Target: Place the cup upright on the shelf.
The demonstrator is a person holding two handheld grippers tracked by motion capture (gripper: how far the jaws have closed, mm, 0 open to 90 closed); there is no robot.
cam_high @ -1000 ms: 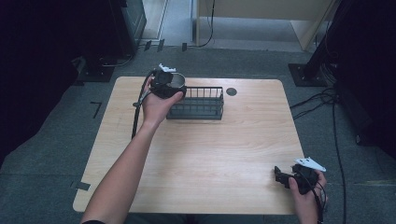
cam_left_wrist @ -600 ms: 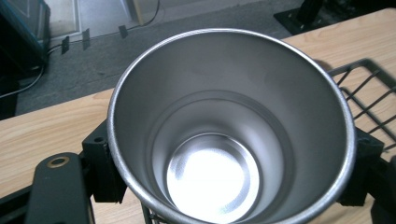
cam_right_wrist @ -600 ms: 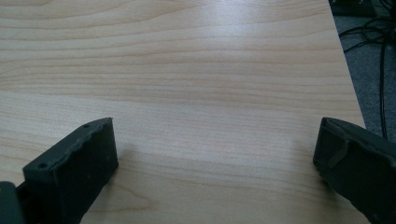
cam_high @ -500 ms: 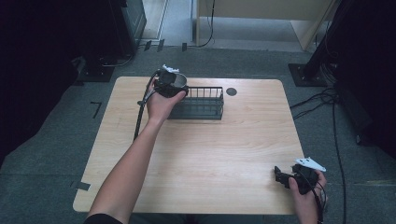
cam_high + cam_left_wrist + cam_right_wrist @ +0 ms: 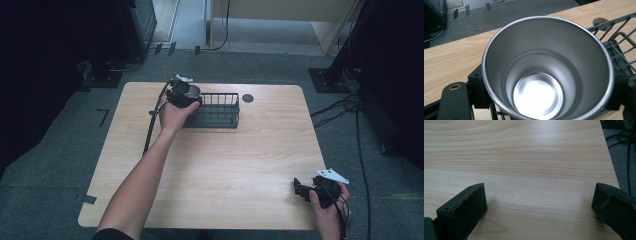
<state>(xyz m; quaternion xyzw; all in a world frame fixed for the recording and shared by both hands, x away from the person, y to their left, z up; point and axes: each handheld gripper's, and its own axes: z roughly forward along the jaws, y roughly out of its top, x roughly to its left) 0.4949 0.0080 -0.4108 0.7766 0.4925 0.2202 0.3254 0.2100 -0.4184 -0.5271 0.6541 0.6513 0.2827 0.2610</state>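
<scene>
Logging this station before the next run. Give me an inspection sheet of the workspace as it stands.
Surface: wooden table, bare across the middle and near side; round dark grommet at the far edge.
Job's things: steel cup, empty and upright, at the left end of the black wire basket.
Clutter: nothing seen.
Grippers: left gripper shut on the cup; right gripper open, empty, low over the table's near right corner.
Cables: left gripper's cable trails over the table; loose cables on the floor at right.
Surroundings: grey carpet, dark equipment at left and right.
</scene>
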